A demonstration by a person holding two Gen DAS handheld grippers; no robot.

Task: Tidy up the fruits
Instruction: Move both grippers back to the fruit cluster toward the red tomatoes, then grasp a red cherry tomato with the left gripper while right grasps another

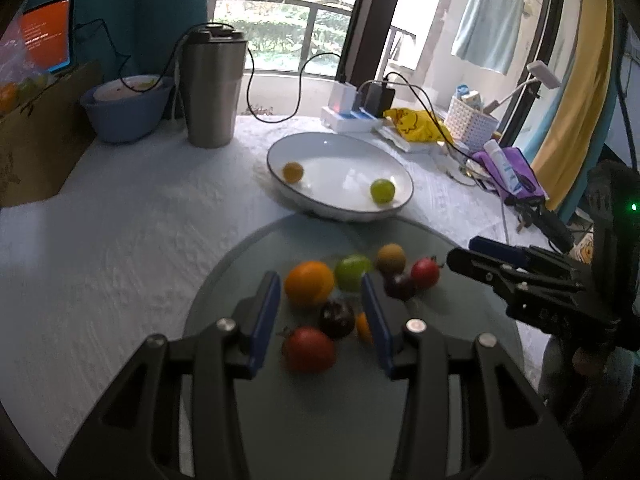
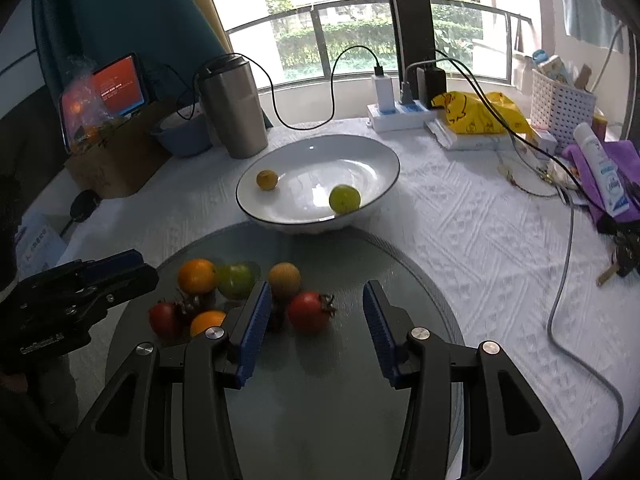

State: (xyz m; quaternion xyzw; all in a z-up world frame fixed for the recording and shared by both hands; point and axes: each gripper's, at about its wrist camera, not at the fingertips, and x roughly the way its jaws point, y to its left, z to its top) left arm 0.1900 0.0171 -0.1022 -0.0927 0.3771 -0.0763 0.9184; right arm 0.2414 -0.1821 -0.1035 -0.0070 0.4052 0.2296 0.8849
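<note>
A round glass board [image 1: 460,320] [image 2: 400,280] holds several small fruits: an orange [image 1: 309,283] [image 2: 197,276], a green one [image 1: 352,271] [image 2: 236,280], a brown one [image 1: 391,258] [image 2: 284,279], red tomatoes [image 1: 309,350] [image 2: 309,312] and a dark one [image 1: 337,319]. A white bowl [image 1: 348,152] [image 2: 360,152] behind holds a small orange fruit [image 1: 293,172] [image 2: 267,179] and a green fruit [image 1: 382,191] [image 2: 344,198]. My left gripper [image 1: 320,292] is open above the cluster. My right gripper [image 2: 316,300] is open above a red tomato.
A steel tumbler [image 1: 212,88] [image 2: 234,108], blue bowl [image 1: 126,114], cardboard box [image 2: 116,164] and tablet [image 2: 120,86] stand at the back left. A power strip [image 2: 400,114], yellow bag [image 2: 480,114], white basket [image 2: 560,104], cables and a purple cloth [image 2: 616,160] lie right.
</note>
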